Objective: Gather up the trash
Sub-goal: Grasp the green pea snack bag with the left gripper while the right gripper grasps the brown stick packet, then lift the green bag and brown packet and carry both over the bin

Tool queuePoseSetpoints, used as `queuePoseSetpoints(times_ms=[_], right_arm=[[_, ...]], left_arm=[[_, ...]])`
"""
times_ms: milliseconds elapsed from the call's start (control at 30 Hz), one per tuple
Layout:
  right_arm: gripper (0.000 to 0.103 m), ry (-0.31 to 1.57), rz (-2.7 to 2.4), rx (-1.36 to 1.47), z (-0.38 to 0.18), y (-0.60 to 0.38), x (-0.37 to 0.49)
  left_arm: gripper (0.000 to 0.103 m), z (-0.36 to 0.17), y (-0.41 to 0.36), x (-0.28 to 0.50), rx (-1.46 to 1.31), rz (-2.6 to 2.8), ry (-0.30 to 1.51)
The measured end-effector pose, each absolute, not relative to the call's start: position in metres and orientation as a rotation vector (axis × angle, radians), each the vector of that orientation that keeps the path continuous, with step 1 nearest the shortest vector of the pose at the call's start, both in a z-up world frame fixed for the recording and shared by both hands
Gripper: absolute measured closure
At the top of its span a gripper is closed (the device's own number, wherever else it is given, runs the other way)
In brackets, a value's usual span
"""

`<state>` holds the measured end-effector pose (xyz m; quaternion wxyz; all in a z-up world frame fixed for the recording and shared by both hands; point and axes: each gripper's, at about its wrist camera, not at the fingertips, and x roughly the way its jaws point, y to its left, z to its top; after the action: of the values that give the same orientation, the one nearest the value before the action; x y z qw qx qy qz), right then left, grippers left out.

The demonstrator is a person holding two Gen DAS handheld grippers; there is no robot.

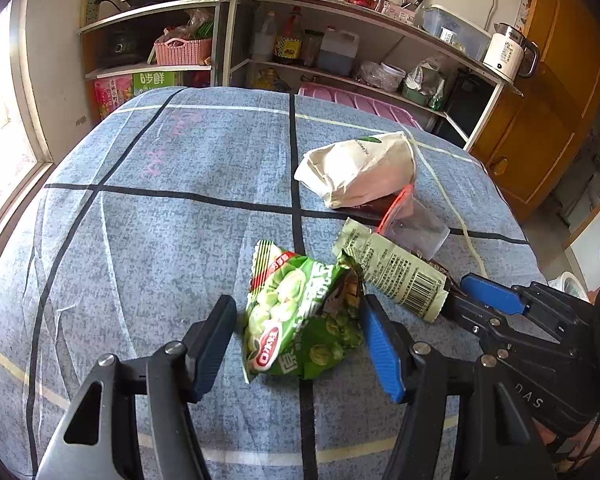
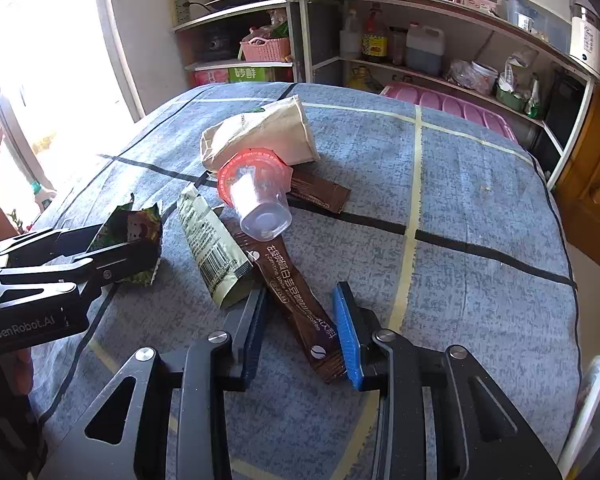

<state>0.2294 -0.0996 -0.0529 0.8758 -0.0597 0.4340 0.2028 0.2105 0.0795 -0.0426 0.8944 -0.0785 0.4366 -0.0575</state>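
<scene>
Green snack bag lies near me on the blue cloth, between my left gripper jaws, half-wide, not pressing. Brown coffee stick sits inside my right gripper, jaws narrow, barely touching. I should sink lower and pinch each flat.

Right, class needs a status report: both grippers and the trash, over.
Left gripper open, straddling green snack bag. Right gripper open, straddling brown coffee stick, not clamped. Clear cup and pale sachet crowd stick's far end.
</scene>
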Motion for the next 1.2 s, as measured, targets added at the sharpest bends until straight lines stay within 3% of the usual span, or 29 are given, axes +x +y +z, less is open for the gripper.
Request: queuePoseSetpoints(times_ms=[133,167,233,333,1200], right_arm=[[0.082,0.906,0.441,-0.132,-0.053,-0.098,0.226],[0.082,0.906,0.443,-0.133,-0.053,-0.098,0.224],[0.082,0.905,0.446,-0.13,-0.053,-0.099,0.222],[0.083,0.908,0.443,-0.109,-0.053,-0.102,0.221],[0.084,0.853,0.389,0.031,-0.026,-0.147,0.187]], left_arm=[[0.047,-0.042,0.078,0.209,-0.162,-0.124,0.905],[0.048,-0.042,0.078,0.208,-0.162,-0.124,0.903],[0.06,-0.041,0.078,0.207,-0.159,-0.126,0.898],[0.062,-0.04,0.077,0.205,-0.154,-0.125,0.9],[0.066,-0.014,0.049,0.163,-0.125,-0.187,0.836]])
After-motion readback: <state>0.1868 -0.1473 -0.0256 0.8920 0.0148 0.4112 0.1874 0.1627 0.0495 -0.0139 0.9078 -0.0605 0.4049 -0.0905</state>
